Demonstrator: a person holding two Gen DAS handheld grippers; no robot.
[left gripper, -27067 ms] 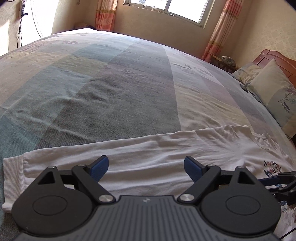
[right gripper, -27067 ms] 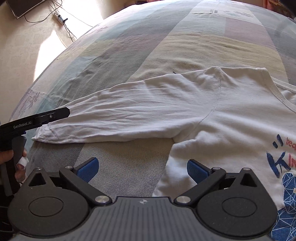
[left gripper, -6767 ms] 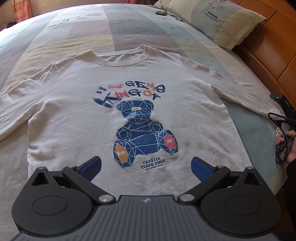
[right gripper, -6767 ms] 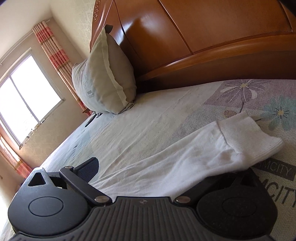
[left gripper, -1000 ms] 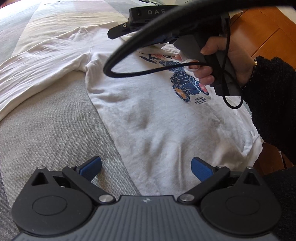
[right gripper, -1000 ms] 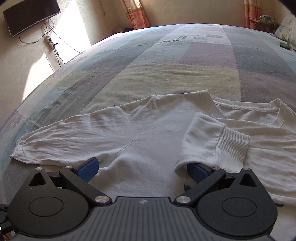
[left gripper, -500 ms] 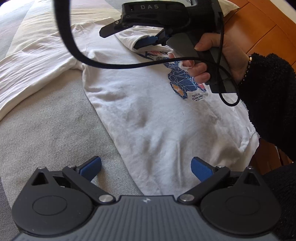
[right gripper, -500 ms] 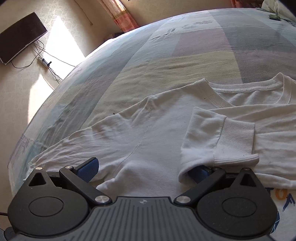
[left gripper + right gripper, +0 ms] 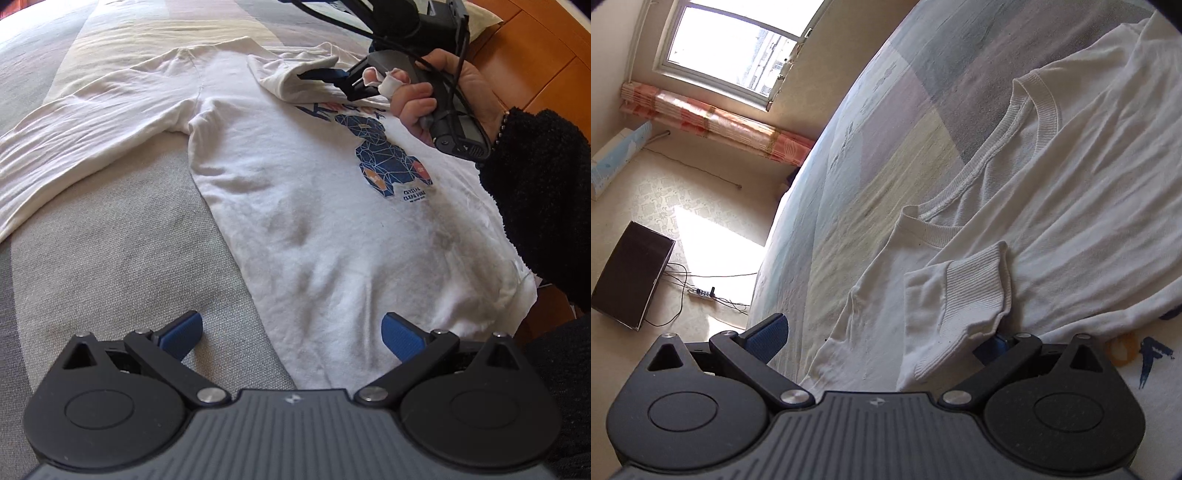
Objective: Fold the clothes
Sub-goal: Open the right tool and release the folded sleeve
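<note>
Item 1. Bedspread point(image 9: 110, 258): woven cover in broad grey, cream and pale blue panels, slightly napped, lying flat; it bears everything else.

Item 2. Left sleeve point(image 9: 85, 122) of the garment: long, finely creased, stretched out flat toward the left edge of the left wrist view, not yet folded.

Item 3. Left gripper point(image 9: 291, 328): black frame, blue pads, jaws spread wide and empty. We see it hovering low over the hem side of the garment, one pad over the bedspread, the other over white cloth.

Item 4. White sweatshirt point(image 9: 314, 229): soft cotton knit, face up on the bedspread, ribbed round collar point(image 9: 1047, 110), blue geometric bear print point(image 9: 384, 158) on the chest. Shallow wrinkles and faint grey marks across the belly.

Item 5. Right sleeve cuff point(image 9: 975, 291): ribbed band, brought across the chest, just above the print.

Item 6. Right gripper point(image 9: 886, 332): jaws spread wide; the cuff drapes over the right-hand pad, not pinched, from what we can see. A hand point(image 9: 436, 96) in a dark fleecy sleeve holds the tool.

Handling note, our judgement: the sleeve fold is at its release. We would slide the pad out from under the cuff without dragging the rib, leave the sleeve straight across the chest, then treat the left sleeve alike.
</note>
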